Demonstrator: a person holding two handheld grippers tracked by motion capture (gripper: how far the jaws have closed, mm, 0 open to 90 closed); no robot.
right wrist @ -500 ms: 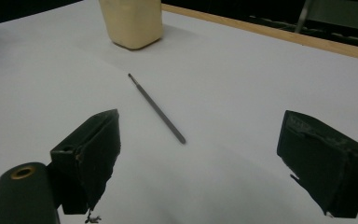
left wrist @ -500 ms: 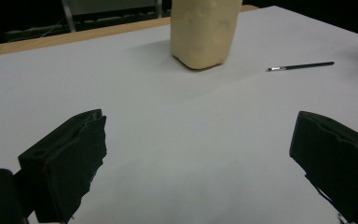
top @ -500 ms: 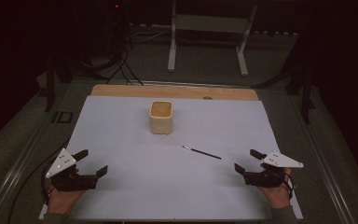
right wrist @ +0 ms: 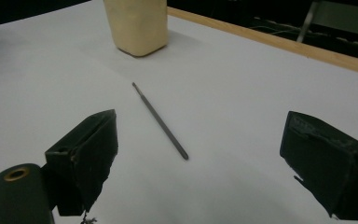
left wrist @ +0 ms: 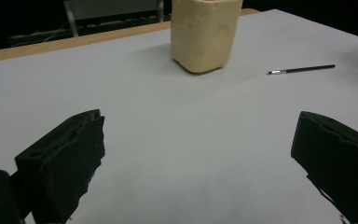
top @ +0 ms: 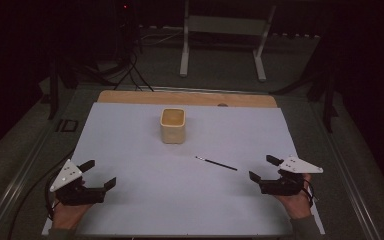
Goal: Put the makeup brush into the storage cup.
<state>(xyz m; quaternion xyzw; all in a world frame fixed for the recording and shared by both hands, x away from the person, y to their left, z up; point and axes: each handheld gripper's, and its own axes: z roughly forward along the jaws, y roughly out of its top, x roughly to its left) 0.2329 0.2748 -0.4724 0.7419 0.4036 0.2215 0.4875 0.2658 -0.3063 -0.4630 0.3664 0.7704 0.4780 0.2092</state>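
Little has moved since the earlier frame: both grippers sit where they were near the front corners of the surface (top: 130, 125), and the brush and cup have not shifted.

Left gripper (top: 99, 174) rests near the front left corner, jaws spread wide, nothing between them. Right gripper (top: 264, 168) rests near the front right corner, jaws likewise spread and empty.

Thin dark brush (top: 216, 163) lies flat on the white sheet, right of centre, between the right gripper and the cream cup (top: 172, 125). In the right gripper view the brush (right wrist: 160, 120) runs away from the jaws at a slant, its far tip towards the cup (right wrist: 136, 25). The cup stands upright toward the back edge, well apart from both grippers.

Judgement: the step in hand looks like a reach for the brush with the right gripper. To do it well, turn the wrist so the jaws straddle the handle crosswise, come down low enough to touch the sheet, and close near the middle so the thin handle neither rolls nor tips. The left gripper could steady the cup if the brush goes in there.
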